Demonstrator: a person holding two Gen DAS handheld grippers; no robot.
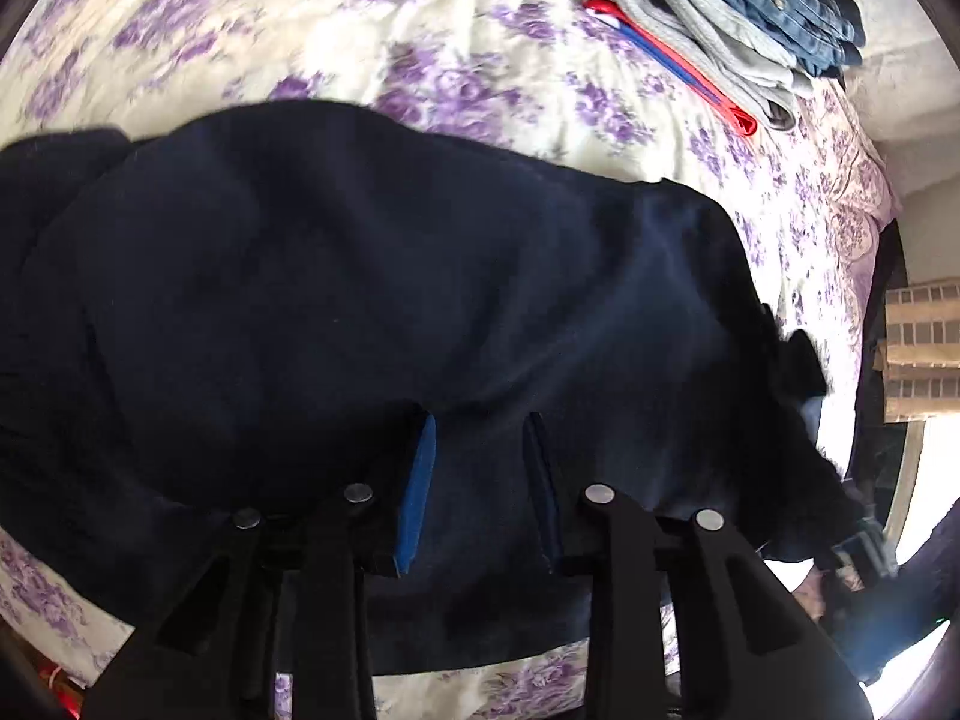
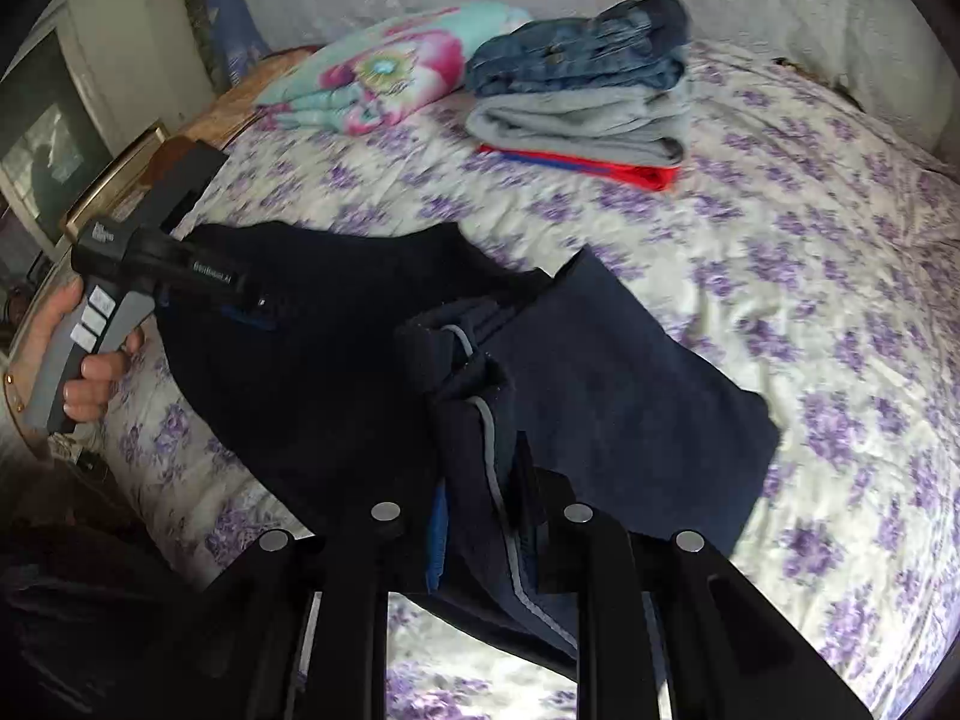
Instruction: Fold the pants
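Pants (image 2: 336,372) in dark navy lay across the middle of a bed covered by a purple-flowered bedspread (image 2: 840,312), partly lifted and bunched, with a grey drawstring (image 2: 489,420) showing at the waistband. The right gripper (image 2: 480,516), at the bottom centre of its view, was clamped on the waistband fabric. The left gripper (image 1: 480,480), at the bottom centre of its own view, pinched the dark cloth between its fingers. A hand (image 2: 90,354) held that tool's handle at the left edge of the right view. Toward the top of that view sat a stack of folded clothes (image 2: 582,90), beside a bright floral pillow (image 2: 384,72).
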